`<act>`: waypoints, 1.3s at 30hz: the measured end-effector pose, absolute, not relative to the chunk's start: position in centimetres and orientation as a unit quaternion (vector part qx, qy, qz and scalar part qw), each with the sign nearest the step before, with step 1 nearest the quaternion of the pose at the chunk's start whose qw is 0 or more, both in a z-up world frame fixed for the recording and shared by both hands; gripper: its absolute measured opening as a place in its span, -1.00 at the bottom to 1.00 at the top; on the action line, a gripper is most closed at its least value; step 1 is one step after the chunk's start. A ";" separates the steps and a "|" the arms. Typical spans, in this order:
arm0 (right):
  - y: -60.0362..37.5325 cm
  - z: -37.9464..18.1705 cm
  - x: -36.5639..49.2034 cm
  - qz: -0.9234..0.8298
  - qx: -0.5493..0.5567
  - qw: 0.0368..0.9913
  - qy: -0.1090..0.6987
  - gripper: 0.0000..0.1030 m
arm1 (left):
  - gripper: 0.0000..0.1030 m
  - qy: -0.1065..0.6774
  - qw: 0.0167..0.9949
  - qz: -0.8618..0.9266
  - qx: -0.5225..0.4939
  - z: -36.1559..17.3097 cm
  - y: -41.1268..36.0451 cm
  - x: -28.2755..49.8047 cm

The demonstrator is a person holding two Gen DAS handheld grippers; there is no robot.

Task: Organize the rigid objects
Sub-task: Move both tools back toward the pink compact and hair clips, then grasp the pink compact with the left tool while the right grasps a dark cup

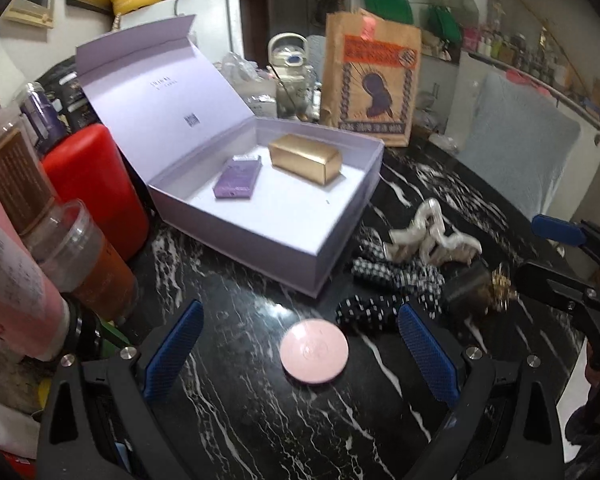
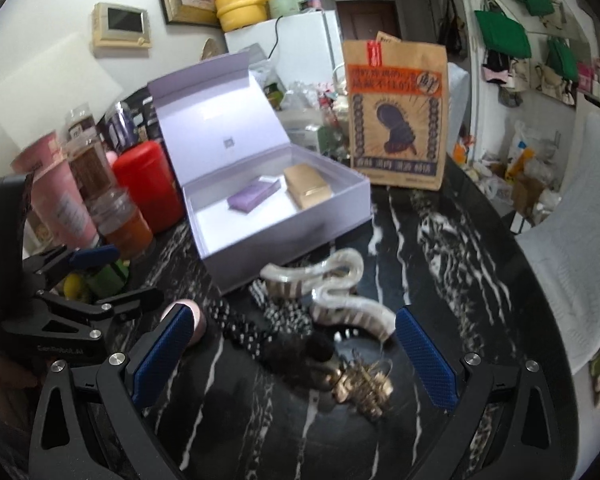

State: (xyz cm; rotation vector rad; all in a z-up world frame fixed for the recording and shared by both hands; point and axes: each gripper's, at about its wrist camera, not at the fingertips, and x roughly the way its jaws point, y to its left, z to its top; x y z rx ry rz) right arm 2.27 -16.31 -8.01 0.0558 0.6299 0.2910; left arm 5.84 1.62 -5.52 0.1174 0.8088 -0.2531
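Both claws gaped wide and empty: left claw [image 1: 300, 354] over the pink compact [image 1: 314, 351], right claw [image 2: 294, 354] over the gold hair clip [image 2: 362, 388].

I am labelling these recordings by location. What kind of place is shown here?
Most likely a lived-in home, perhaps a kitchen or dining corner: a white fridge with a yellow pot on top, green bags hung on the wall, and a cluttered black marble table.

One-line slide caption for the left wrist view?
Open left gripper over pink round compact; lavender box beyond holds gold and purple cases.
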 end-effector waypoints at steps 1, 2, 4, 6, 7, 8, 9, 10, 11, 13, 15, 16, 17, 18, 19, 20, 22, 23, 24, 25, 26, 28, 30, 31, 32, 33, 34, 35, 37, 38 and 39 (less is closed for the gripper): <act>-16.1 -8.5 2.2 0.144 0.022 0.939 0.313 0.99 | 0.93 0.396 0.908 -0.125 0.059 -5.9 1.6 5.7; -16.0 -8.8 2.2 0.145 0.019 0.937 0.317 0.99 | 0.93 0.399 0.906 -0.126 0.063 -6.3 1.5 5.7; -15.9 -9.5 2.1 0.150 0.016 0.935 0.323 0.99 | 0.93 0.403 0.904 -0.126 0.069 -6.9 1.4 5.5; -15.8 -10.1 2.0 0.152 0.013 0.933 0.326 0.99 | 0.93 0.409 0.901 -0.125 0.069 -7.4 1.4 5.5; -15.7 -10.4 1.9 0.151 0.011 0.932 0.329 0.99 | 0.93 0.412 0.900 -0.126 0.066 -7.7 1.5 5.5; -15.8 -10.6 1.9 0.149 0.011 0.932 0.329 0.98 | 0.93 0.416 0.898 -0.127 0.061 -7.9 1.6 5.6; -15.8 -10.8 1.9 0.148 0.012 0.933 0.329 0.98 | 0.93 0.420 0.896 -0.129 0.055 -8.2 1.7 5.7; -15.8 -10.9 1.8 0.147 0.012 0.933 0.329 0.97 | 0.93 0.423 0.895 -0.130 0.052 -8.5 1.8 5.7; -15.8 -11.0 1.8 0.148 0.012 0.933 0.327 0.97 | 0.93 0.424 0.895 -0.131 0.050 -8.7 1.9 5.7; -15.7 -11.2 1.7 0.148 0.007 0.934 0.325 0.94 | 0.93 0.423 0.895 -0.135 0.052 -9.1 1.8 5.8; -15.6 -11.3 1.9 0.150 0.005 0.934 0.325 0.90 | 0.93 0.422 0.895 -0.136 0.053 -9.3 1.7 5.9; -15.6 -11.4 1.9 0.152 0.007 0.933 0.326 0.89 | 0.93 0.424 0.894 -0.137 0.052 -9.4 1.7 6.0; -15.7 -11.5 2.1 0.155 0.012 0.932 0.328 0.89 | 0.93 0.425 0.893 -0.137 0.050 -9.5 1.8 6.1; -15.7 -11.6 2.2 0.158 0.015 0.931 0.330 0.88 | 0.93 0.426 0.893 -0.136 0.047 -9.6 1.9 6.2; -15.7 -11.7 2.4 0.160 0.017 0.929 0.333 0.83 | 0.93 0.428 0.893 -0.135 0.041 -9.7 2.0 6.4; -15.7 -11.9 2.5 0.161 0.017 0.928 0.335 0.80 | 0.93 0.428 0.893 -0.134 0.036 -9.8 2.2 6.5; -15.6 -12.1 2.8 0.160 0.016 0.927 0.338 0.73 | 0.93 0.425 0.895 -0.134 0.024 -9.9 2.5 6.7; -15.6 -12.1 2.9 0.160 0.016 0.927 0.339 0.72 | 0.93 0.425 0.895 -0.135 0.022 -10.0 2.6 6.7; -15.5 -12.2 3.0 0.161 0.015 0.926 0.340 0.71 | 0.93 0.426 0.894 -0.134 0.022 -10.1 2.6 6.8; -15.4 -12.3 3.1 0.161 0.011 0.926 0.342 0.70 | 0.93 0.428 0.894 -0.133 0.025 -10.3 2.6 6.9; -15.2 -12.3 3.1 0.159 0.001 0.926 0.342 0.68 | 0.92 0.428 0.894 -0.132 0.027 -10.4 2.6 6.9; -14.8 -12.4 3.3 0.161 -0.013 0.925 0.345 0.59 | 0.83 0.431 0.892 -0.132 0.027 -10.6 2.7 7.0; -14.6 -12.6 3.4 0.162 -0.018 0.924 0.345 0.59 | 0.67 0.435 0.890 -0.133 0.023 -10.9 2.8 7.2; -14.4 -12.7 3.5 0.161 -0.024 0.924 0.346 0.59 | 0.65 0.440 0.888 -0.134 0.021 -11.1 2.8 7.3; -14.3 -12.8 3.6 0.160 -0.028 0.924 0.346 0.59 | 0.64 0.444 0.886 -0.134 0.022 -11.3 2.7 7.4; -14.1 -12.9 3.8 0.160 -0.032 0.924 0.346 0.59 | 0.63 0.447 0.884 -0.134 0.022 -11.5 2.7 7.5; -13.9 -13.0 3.9 0.160 -0.035 0.923 0.347 0.57 | 0.63 0.448 0.883 -0.136 0.022 -11.6 2.6 7.5; -13.8 -13.2 4.1 0.158 -0.039 0.924 0.347 0.54 | 0.63 0.448 0.883 -0.136 0.023 -11.6 2.5 7.4; -13.4 -13.5 4.4 0.156 -0.047 0.921 0.353 0.38 | 0.63 0.445 0.885 -0.133 0.034 -11.7 2.2 7.2; -13.2 -13.5 4.4 0.155 -0.054 0.921 0.353 0.34 | 0.63 0.444 0.885 -0.132 0.041 -11.8 2.0 7.1; -13.1 -13.5 4.3 0.153 -0.059 0.921 0.352 0.28 | 0.63 0.445 0.884 -0.132 0.047 -12.0 1.8 7.1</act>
